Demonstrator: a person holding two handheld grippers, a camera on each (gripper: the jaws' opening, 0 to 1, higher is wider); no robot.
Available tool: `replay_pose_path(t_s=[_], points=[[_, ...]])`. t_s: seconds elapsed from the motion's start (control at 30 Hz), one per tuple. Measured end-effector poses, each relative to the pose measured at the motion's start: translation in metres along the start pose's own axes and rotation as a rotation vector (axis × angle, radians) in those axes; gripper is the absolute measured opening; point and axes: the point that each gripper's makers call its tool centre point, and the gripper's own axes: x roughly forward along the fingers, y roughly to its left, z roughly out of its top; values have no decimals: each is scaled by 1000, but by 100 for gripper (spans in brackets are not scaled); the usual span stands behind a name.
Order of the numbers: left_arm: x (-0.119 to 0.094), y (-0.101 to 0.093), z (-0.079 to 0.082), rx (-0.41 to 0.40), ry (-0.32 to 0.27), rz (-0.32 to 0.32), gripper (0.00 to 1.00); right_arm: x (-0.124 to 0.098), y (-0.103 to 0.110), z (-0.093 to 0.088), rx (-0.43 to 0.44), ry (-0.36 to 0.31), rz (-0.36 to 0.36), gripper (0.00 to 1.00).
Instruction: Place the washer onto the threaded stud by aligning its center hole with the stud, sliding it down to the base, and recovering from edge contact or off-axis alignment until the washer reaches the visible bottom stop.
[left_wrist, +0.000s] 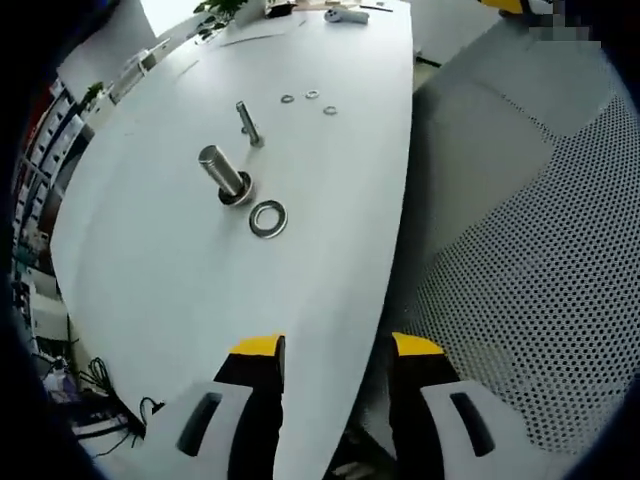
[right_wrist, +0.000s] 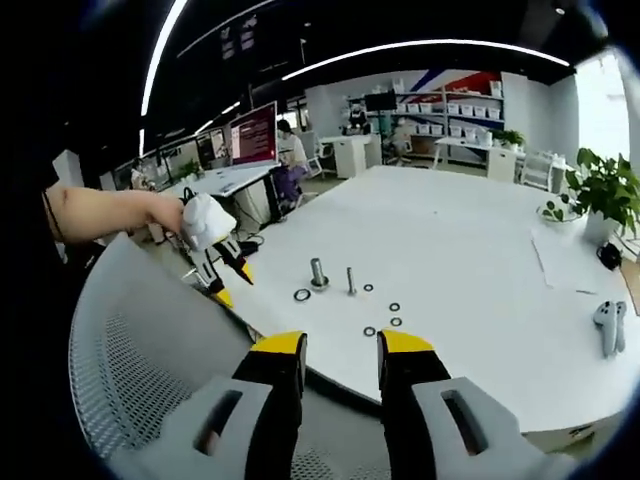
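Observation:
A thick steel stud (left_wrist: 224, 173) (right_wrist: 318, 273) stands on the white table (left_wrist: 180, 270) with a washer seated at its base. Beside it lies a large loose washer (left_wrist: 268, 218) (right_wrist: 302, 295). A thinner bolt (left_wrist: 248, 123) (right_wrist: 351, 281) stands farther off, with three small washers (left_wrist: 312, 96) (right_wrist: 393, 307) beyond it. My left gripper (left_wrist: 332, 347) is open and holds nothing, hovering near the table edge short of the stud; it also appears in the right gripper view (right_wrist: 228, 282), held by a hand. My right gripper (right_wrist: 340, 346) is open and holds nothing, well back from the table.
A perforated grey chair back (left_wrist: 540, 290) (right_wrist: 140, 360) stands by the table edge. A white controller (right_wrist: 609, 325) and a potted plant (right_wrist: 600, 195) sit at the table's far side. Desks, shelves and people occupy the room behind.

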Motion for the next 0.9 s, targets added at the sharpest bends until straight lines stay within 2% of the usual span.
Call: replay_pose_path(t_s=[0.1, 0.3, 0.37, 0.4, 0.43, 0.53, 0.63, 0.73, 0.77, 0.9], points=[[10, 4, -1, -32, 9, -3, 39, 0, 6, 2, 4, -5, 28, 22], [22, 12, -2, -41, 8, 6, 39, -1, 2, 2, 8, -9, 6, 22], [24, 9, -6, -18, 34, -12, 39, -1, 2, 2, 7, -5, 5, 22], [24, 9, -1, 8, 8, -31, 40, -1, 2, 2, 7, -5, 4, 22], [25, 13, -4, 11, 21, -17, 39, 0, 2, 2, 6, -1, 4, 22], [24, 12, -1, 16, 39, -19, 39, 1, 5, 0, 7, 24, 24, 22], [23, 8, 1, 34, 63, -17, 39, 1, 4, 0, 5, 18, 18, 22], [25, 5, 0, 55, 77, -20, 34, 0, 2, 0, 12, 11, 10, 22], [24, 3, 1, 100, 85, -29, 33, 0, 1, 0, 14, 10, 7, 22], [17, 2, 2, 94, 86, -31, 32, -1, 1, -1, 13, 10, 2, 22]])
